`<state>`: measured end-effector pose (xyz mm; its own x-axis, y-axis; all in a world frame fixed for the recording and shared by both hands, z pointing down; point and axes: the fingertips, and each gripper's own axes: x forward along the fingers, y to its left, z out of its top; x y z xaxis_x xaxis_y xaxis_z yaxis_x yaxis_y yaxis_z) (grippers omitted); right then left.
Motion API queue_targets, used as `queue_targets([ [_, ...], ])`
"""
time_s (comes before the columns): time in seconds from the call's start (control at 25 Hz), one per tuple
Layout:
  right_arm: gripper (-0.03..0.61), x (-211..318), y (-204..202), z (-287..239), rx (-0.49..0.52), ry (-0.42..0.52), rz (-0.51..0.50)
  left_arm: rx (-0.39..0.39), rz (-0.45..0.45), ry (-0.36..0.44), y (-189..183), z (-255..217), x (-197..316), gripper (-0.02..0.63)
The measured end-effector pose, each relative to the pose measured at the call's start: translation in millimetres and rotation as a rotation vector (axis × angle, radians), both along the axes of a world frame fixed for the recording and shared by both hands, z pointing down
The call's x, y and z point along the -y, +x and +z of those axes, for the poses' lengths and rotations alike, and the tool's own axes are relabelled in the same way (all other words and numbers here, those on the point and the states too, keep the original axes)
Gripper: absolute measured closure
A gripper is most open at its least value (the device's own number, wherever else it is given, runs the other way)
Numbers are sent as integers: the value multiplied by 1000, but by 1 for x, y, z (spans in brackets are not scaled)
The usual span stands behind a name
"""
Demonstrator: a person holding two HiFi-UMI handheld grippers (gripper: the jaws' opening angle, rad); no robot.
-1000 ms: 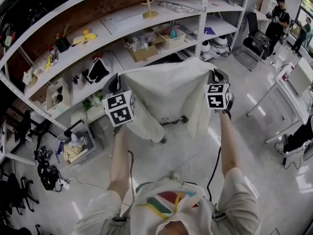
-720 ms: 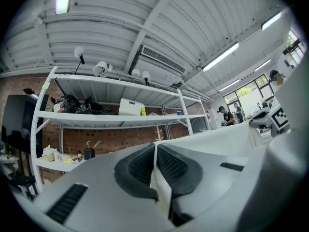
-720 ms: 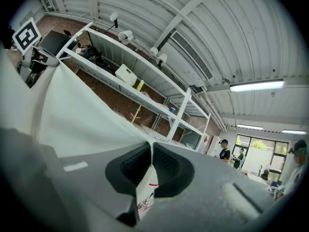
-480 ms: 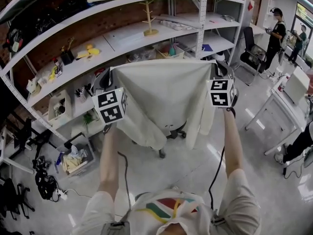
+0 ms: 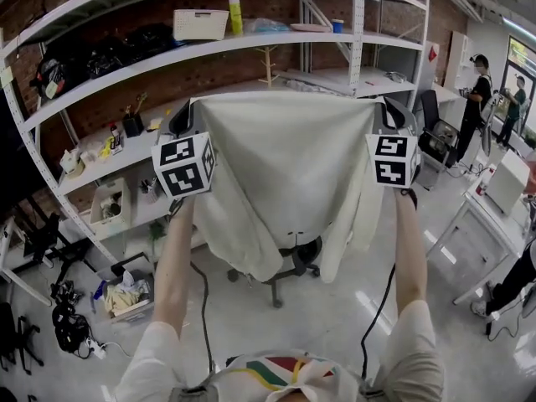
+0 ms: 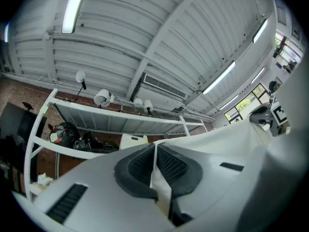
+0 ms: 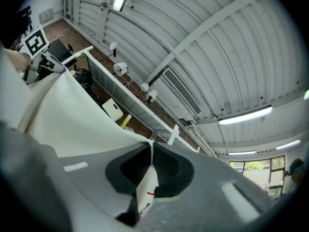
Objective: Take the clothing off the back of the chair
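The garment (image 5: pixel 285 166), a cream one, hangs spread flat between the two grippers. Its top edge is drawn straight from one to the other, level with the middle boards of the shelves (image 5: pixel 109 74) behind it. The left gripper (image 5: pixel 191 111) has the top left corner and the right gripper (image 5: pixel 383 111) the top right corner, both on outstretched arms.

In the left gripper view the ribbed pads are pressed together on a thin fold of the cloth, which runs off taut to the right toward the other gripper's marker cube. In the right gripper view the pads likewise pinch a fold, with a small white tag hanging just below them, and the cloth stretches away to the left. Both of these views look up at a ribbed ceiling (image 7: pixel 203 37) with light tubes.

Two looser parts of the garment drop lower at its left and right sides. Between them, under the hem, the chair (image 5: pixel 297 258) shows its seat and wheeled base on the floor (image 5: pixel 335 316). Its back is behind the cloth, and I cannot tell whether the cloth touches it.

A white basket (image 5: pixel 201 25) stands on the top shelf, and two people (image 5: pixel 481 82) stand far off at the right.
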<state>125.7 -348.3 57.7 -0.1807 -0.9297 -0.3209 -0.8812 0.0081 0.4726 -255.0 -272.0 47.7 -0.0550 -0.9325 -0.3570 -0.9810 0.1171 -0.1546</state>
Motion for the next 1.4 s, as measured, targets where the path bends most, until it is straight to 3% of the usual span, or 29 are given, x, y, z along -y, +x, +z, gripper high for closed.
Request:
queue_targets([
  [0.12, 572, -11, 1, -36, -24, 52, 1, 26, 15, 60, 3, -36, -8, 600],
  [0.28, 572, -26, -7, -88, 14, 122, -46, -30, 102, 127, 9, -88, -16, 600],
  [0.68, 572, -98, -20, -185, 60, 339, -118, 28, 161, 313, 37, -183, -73, 600],
  [0.96, 572, -126, -9, -171, 144, 340, -195, 24, 209, 313, 54, -157, -109, 600],
  [1.4, 572, -152, -20, -74, 124, 252, -221, 11, 202, 246, 61, -63, -139, 600],
])
